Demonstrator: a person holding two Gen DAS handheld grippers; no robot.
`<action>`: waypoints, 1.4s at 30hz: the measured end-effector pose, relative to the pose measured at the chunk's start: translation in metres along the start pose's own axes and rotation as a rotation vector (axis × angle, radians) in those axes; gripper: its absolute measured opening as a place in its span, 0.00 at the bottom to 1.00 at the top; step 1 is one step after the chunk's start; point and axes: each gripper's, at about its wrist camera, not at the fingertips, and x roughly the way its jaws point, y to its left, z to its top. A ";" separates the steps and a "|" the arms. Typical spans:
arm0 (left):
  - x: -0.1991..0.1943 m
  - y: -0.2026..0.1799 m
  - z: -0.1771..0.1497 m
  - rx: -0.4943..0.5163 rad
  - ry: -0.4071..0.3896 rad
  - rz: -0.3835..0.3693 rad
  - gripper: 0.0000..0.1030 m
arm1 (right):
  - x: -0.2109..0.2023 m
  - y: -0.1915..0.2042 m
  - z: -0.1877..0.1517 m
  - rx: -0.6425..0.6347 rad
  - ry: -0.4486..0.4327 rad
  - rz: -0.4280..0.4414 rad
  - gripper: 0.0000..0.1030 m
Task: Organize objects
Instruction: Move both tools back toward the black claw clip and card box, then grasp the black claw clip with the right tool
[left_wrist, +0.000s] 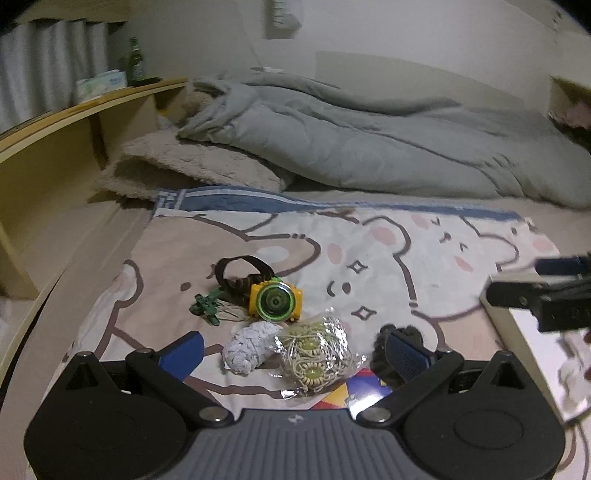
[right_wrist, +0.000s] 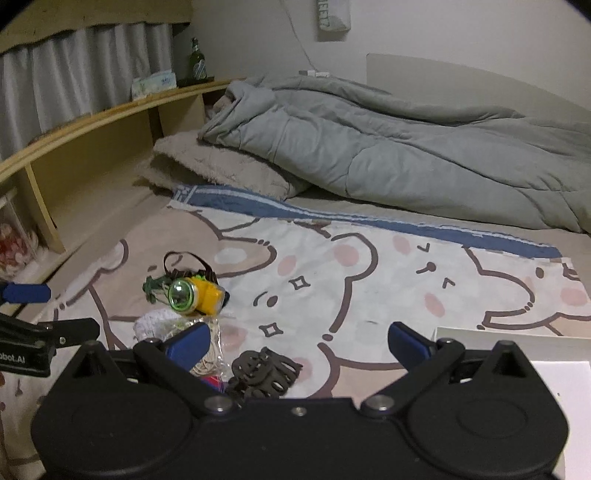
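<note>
Both grippers' fingers spread wide, holding nothing: left gripper (left_wrist: 293, 350) frames a clear crinkly bag of cords (left_wrist: 317, 354); right gripper (right_wrist: 297, 343) frames a dark strappy piece (right_wrist: 264, 371), yellow headlamp (right_wrist: 195, 293) at centre left.

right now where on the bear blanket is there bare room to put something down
Free: the wide stretch of bear blanket right of the yellow headlamp, up to the blue border near the grey duvet. Crowded: the near-left cluster, with the headlamp, green toy plane, white crumpled wad, clear packet of cord and dark hair claw packed close.
</note>
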 end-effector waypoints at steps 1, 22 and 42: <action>0.002 0.000 -0.002 0.019 -0.001 -0.013 1.00 | 0.003 0.001 -0.001 0.000 0.005 -0.001 1.00; 0.060 -0.008 -0.042 0.266 0.115 -0.269 0.83 | 0.098 0.010 -0.030 0.314 0.279 0.007 0.79; 0.108 -0.015 -0.070 0.254 0.242 -0.329 0.81 | 0.135 0.028 -0.042 0.281 0.250 -0.082 0.73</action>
